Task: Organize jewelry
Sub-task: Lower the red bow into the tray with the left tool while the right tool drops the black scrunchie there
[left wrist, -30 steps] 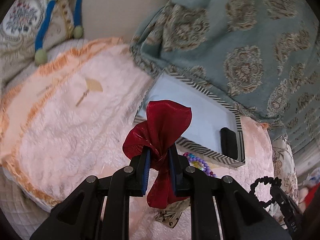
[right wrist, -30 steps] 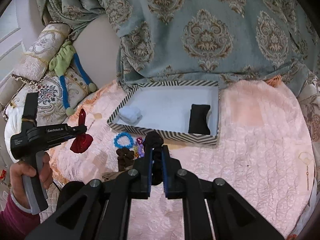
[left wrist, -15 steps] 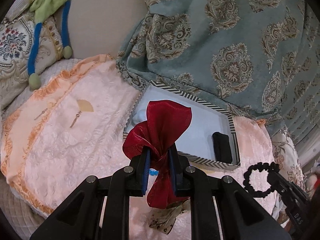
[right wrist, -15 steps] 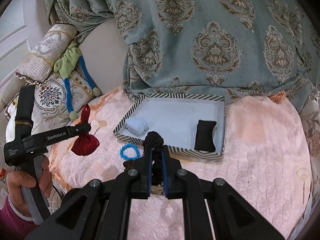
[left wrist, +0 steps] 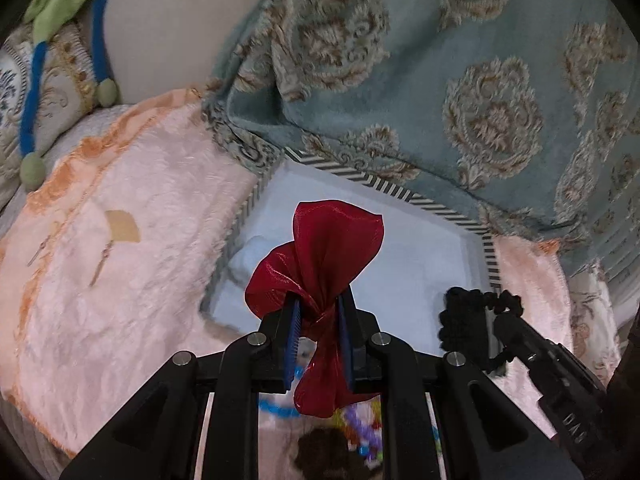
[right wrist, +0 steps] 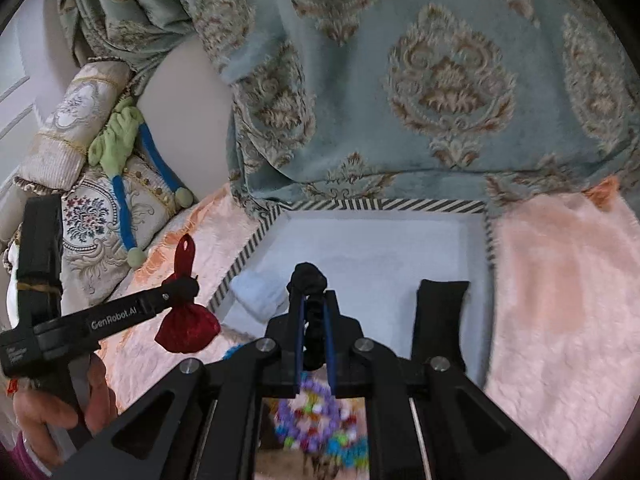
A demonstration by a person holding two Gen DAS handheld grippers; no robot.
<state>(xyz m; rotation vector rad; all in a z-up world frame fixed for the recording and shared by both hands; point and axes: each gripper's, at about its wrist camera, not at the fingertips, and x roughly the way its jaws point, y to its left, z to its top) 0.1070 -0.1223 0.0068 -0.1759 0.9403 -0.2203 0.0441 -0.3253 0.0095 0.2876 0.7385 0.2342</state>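
The left gripper (left wrist: 318, 340) is clamped on the neck of a red pouch (left wrist: 328, 248): the gathered top fans out above the blue pads toward 12 o'clock, and the rest of the cloth hangs below them toward 6. Behind it lies the striped box (left wrist: 384, 189), its pale floor spreading from 10 to 2 o'clock of the jaws. The right gripper (right wrist: 314, 336) is closed on a black scrunchie (right wrist: 309, 278), whose bunched top pokes out past the fingertips at 12 o'clock.

In the right wrist view the pouch (right wrist: 188, 326) shows its full round belly hanging under the left gripper (right wrist: 182, 290) at 9 o'clock, over the pink blanket (right wrist: 560, 280) just outside the box's (right wrist: 400, 205) left corner. A hand (right wrist: 60, 400) grips that tool's handle at 8 o'clock. This view also shows a black pillow (right wrist: 440, 320) in the box at 2 o'clock of the jaws and a pale blue cloth (right wrist: 258, 294) at 10 o'clock; in the left wrist view the pouch covers most of that cloth and the pillow cannot be made out behind the scrunchie (left wrist: 464, 320).

The left wrist view alone shows the scrunchie as an open loop at the tip of the right gripper (left wrist: 496, 320) at 3 o'clock, and a gold fan-shaped earring (left wrist: 120, 232) on the blanket (left wrist: 140, 280) at 9 o'clock.

Coloured bead bracelets (right wrist: 316, 424) lie below the right jaws at 6 o'clock, blurred and partly hidden by the frame; how many there are cannot be told.
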